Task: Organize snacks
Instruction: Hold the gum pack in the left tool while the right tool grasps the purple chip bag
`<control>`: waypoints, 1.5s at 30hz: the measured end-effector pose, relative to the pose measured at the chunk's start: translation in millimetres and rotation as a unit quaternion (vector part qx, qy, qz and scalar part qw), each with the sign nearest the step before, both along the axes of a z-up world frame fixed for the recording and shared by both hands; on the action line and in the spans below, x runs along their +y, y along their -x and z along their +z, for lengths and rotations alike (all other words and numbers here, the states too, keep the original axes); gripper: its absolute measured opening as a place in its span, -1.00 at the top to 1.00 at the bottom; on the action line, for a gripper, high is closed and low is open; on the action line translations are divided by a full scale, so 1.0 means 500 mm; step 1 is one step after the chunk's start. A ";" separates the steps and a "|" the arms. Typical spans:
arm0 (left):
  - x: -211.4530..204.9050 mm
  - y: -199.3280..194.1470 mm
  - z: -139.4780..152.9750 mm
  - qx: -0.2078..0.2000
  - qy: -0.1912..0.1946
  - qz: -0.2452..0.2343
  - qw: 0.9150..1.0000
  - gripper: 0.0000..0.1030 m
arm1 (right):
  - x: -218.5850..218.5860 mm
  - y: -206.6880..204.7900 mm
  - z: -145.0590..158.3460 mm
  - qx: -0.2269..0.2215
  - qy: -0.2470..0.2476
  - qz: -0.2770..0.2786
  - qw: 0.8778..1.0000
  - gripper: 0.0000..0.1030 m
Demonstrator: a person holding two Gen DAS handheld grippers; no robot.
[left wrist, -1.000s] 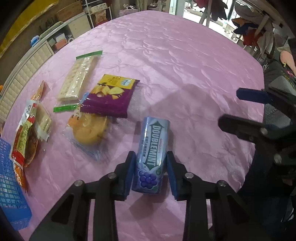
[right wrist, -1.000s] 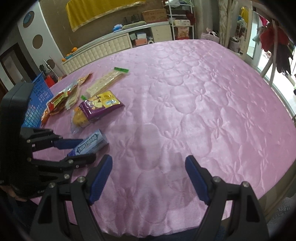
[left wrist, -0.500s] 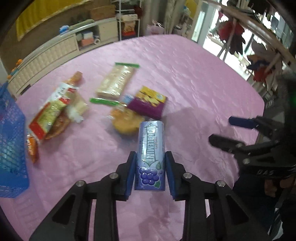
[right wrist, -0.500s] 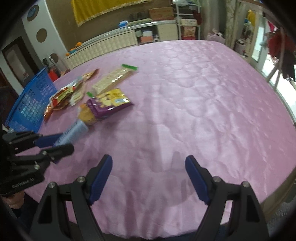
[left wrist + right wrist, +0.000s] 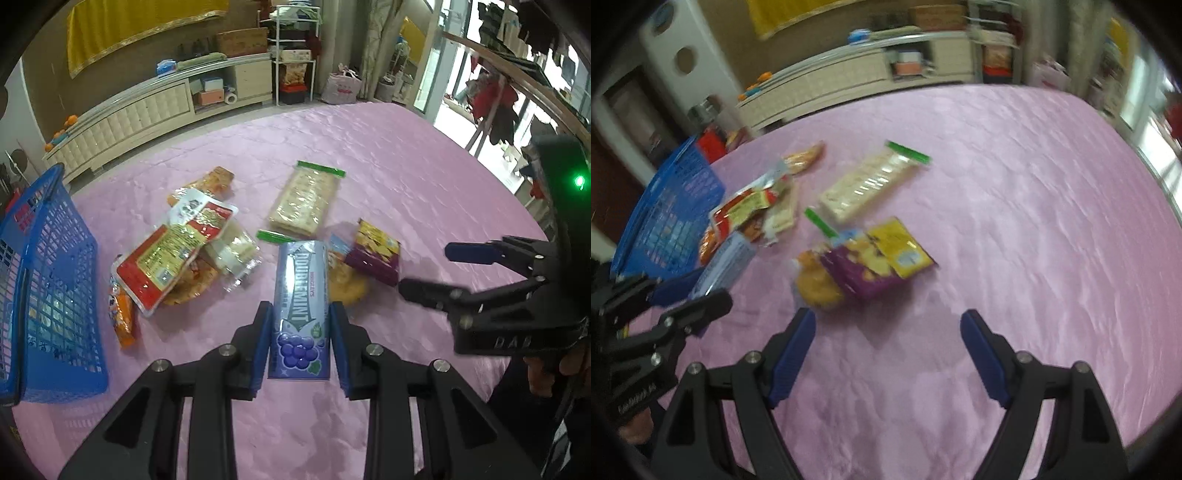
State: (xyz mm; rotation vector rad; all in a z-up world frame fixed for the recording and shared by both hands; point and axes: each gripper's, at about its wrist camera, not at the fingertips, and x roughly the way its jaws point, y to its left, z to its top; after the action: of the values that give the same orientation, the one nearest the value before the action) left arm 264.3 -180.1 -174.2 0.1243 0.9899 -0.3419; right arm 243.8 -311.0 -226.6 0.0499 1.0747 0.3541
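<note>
One gum pack [image 5: 301,310], one basket [image 5: 55,295]

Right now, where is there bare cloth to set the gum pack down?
Free: the pink cloth right of the purple snack bag, and the strip between the blue basket and the red packet. The centre cluster is crowded.
</note>
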 end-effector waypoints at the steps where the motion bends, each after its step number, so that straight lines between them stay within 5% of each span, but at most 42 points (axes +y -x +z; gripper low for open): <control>1: 0.003 -0.004 0.001 0.001 0.002 0.002 1.000 0.44 | 0.012 -0.012 -0.004 0.003 0.012 0.026 1.000 -0.64; 5: 0.010 -0.021 -0.007 0.006 0.008 0.014 1.000 0.44 | 0.028 -0.050 -0.010 -0.022 0.046 0.063 0.997 -0.70; 8: 0.002 -0.037 -0.018 0.013 0.009 0.018 1.000 0.44 | 0.034 -0.088 -0.030 0.002 0.034 0.092 0.995 -0.89; 25: -0.038 -0.042 -0.048 0.026 0.003 0.008 1.000 0.44 | 0.065 -0.118 -0.082 0.019 0.015 0.234 0.972 -0.82; 29: -0.036 -0.032 -0.050 0.025 0.001 0.010 1.000 0.44 | 0.034 -0.107 -0.071 0.026 -0.015 0.223 0.974 -0.42; 37: -0.028 0.003 -0.023 0.015 0.007 0.015 1.000 0.44 | 0.021 -0.068 -0.043 0.017 0.021 0.202 0.979 -0.35; 45: 0.000 0.064 0.066 -0.026 0.025 0.022 0.999 0.44 | 0.046 -0.004 0.079 -0.033 0.029 0.191 0.981 -0.35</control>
State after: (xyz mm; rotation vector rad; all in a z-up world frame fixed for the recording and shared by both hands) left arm 232.2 -180.2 -141.2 0.0662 0.9302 -0.3220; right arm 246.0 -287.8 -186.9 -0.2231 1.0267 0.6652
